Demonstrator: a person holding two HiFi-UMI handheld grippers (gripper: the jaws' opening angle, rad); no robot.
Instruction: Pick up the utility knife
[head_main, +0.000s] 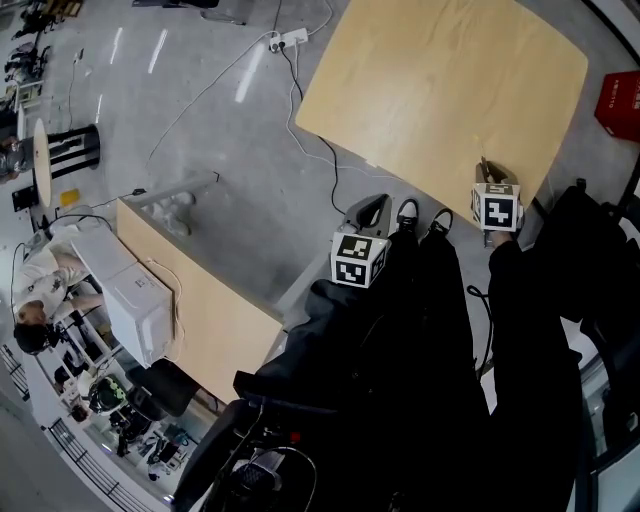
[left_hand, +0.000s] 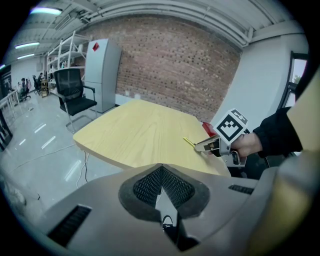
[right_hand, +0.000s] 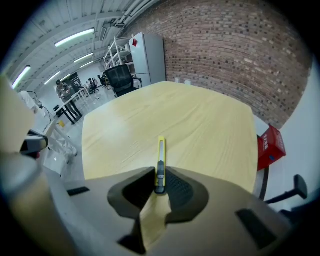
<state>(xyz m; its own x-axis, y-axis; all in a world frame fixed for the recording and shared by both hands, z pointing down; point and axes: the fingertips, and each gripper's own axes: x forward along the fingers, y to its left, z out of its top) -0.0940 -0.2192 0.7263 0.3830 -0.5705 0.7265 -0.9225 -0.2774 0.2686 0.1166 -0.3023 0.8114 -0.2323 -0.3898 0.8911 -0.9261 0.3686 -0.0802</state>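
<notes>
The utility knife is clamped in the right gripper; in the right gripper view the two dark pads are closed on its black rear end, and the yellow body runs straight out from them toward 12 o'clock, its long axis in line with the jaws and its tip over the pale wooden table; whether the tip touches the wood or clears it cannot be told; in the left gripper view the same knife shows as a thin yellow sliver that points toward 10 o'clock from the right gripper's snout, near the table's edge at 4 o'clock, with a person's hand round the handle behind the marker cube; the left gripper has its jaws brought together, tips meeting, with nothing between them; in the head view it sits off the table at 7 o'clock of the tabletop, while the right gripper is at the tabletop's 5 o'clock edge; a red box stands on the floor at 3 o'clock of the table; a brick wall lies beyond at 12 o'clock.
</notes>
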